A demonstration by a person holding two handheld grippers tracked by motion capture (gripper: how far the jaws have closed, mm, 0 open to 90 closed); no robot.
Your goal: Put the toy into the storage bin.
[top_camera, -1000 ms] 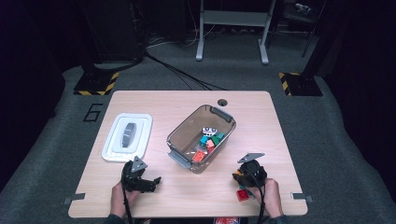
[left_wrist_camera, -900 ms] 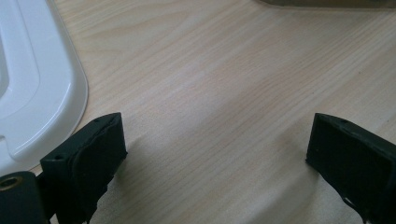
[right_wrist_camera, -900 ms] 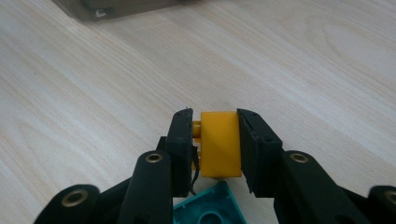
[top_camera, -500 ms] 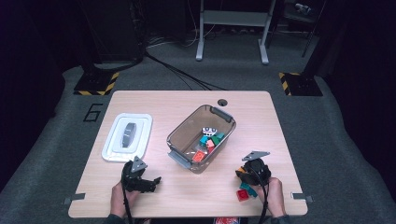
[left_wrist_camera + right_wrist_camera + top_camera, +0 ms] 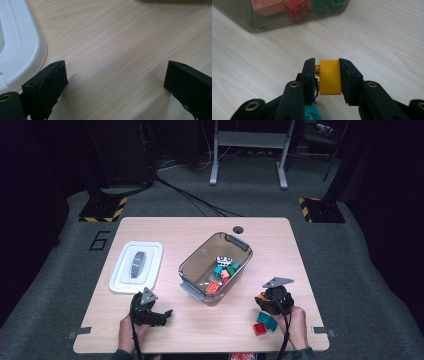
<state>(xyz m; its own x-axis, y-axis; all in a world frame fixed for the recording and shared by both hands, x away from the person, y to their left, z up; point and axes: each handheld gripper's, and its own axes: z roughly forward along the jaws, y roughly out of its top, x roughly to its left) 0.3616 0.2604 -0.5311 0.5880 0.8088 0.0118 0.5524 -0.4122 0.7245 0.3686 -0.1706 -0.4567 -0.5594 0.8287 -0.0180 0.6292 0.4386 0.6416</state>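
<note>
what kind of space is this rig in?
Likely a lab or test room: a wooden table on grey carpet, hazard-striped floor plates, loose cables, and a metal stand behind.

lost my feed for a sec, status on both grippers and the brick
Right gripper shut on yellow brick, above table. Left gripper open, empty. Bin ahead, path clear.

Both tools are black: the left gripper [image 5: 162,314] and the right gripper [image 5: 263,303] each carry a grey three-cornered plate on top and trail a thin black cable toward the bottom edge of the high view. Seen close in the gripper views, the jaws are thick blocks with padded inner faces, and brass-ringed holes sit along the arms behind them.
</note>
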